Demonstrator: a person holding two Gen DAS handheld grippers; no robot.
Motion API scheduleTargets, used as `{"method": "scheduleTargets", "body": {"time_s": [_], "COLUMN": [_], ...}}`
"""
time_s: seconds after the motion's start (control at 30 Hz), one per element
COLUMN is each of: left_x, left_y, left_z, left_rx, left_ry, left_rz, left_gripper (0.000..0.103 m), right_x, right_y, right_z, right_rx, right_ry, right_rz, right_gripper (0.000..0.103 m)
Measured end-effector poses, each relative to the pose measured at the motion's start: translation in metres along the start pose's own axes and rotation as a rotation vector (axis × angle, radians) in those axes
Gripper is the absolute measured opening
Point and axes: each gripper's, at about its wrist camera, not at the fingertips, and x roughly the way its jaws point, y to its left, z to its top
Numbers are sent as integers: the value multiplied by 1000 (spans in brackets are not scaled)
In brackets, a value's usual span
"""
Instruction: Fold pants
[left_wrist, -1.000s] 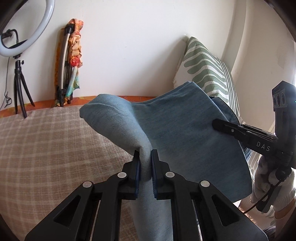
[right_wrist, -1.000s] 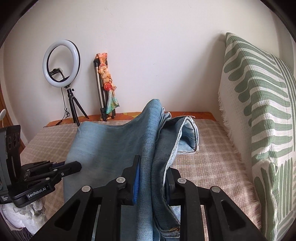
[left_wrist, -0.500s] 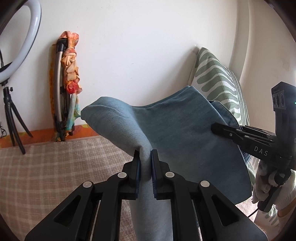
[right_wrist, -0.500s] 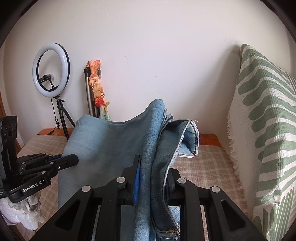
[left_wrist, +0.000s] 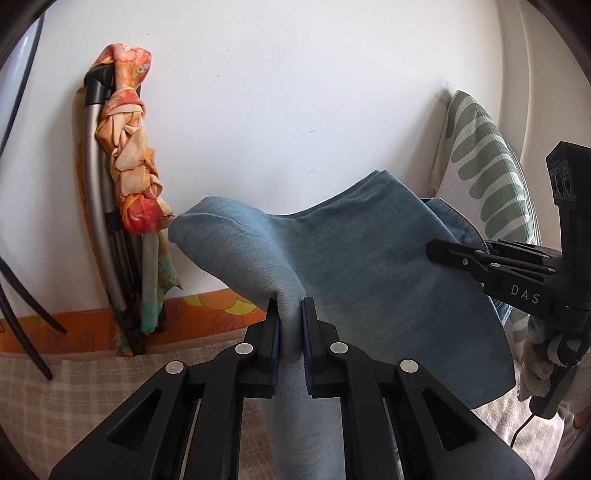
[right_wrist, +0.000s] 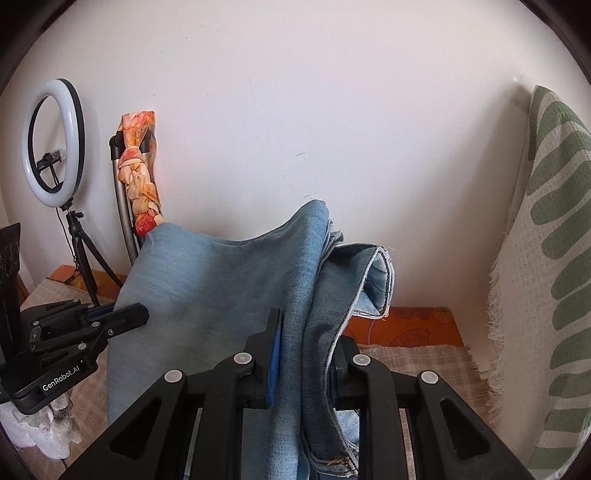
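Hanging lifted above the checked bedcover, blue pants stretched between two grips: left gripper pinched tight on one fold, right gripper clamped on the bunched, hemmed layers, cloth draping down past both pairs of fingers.

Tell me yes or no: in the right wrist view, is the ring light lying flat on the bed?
No, the ring light stands upright on its tripod against the wall, left of the held pants.
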Motion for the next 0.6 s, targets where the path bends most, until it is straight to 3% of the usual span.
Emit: {"method": "scheduleTargets", "body": {"time_s": [0.17, 0.27, 0.33, 0.43, 0.5, 0.57, 0.6], "left_x": [36, 50, 56, 51, 45, 40, 37], "left_y": [18, 22, 25, 25, 22, 21, 21], "left_z": [-8, -14, -14, -15, -16, -15, -14], "left_rx": [-22, 5, 12, 15, 31, 35, 32], "left_ry": [39, 47, 76, 64, 59, 59, 60], "left_rz": [32, 70, 67, 77, 86, 84, 80], "left_gripper": [7, 4, 4, 3, 4, 5, 10], "right_x": [49, 77, 87, 90, 88, 80, 75], "right_y": [-5, -6, -12, -25, -27, -27, -27], "right_z": [-3, -9, -12, -15, -16, -18, -17], "right_rx": [-1, -16, -4, 47, 37, 14, 11], "right_ry": [59, 104, 114, 133, 150, 141, 129], "right_rz": [-8, -55, -95, -83, -103, -150, -163], "right_gripper": [9, 8, 8, 9, 17, 39, 42]}}
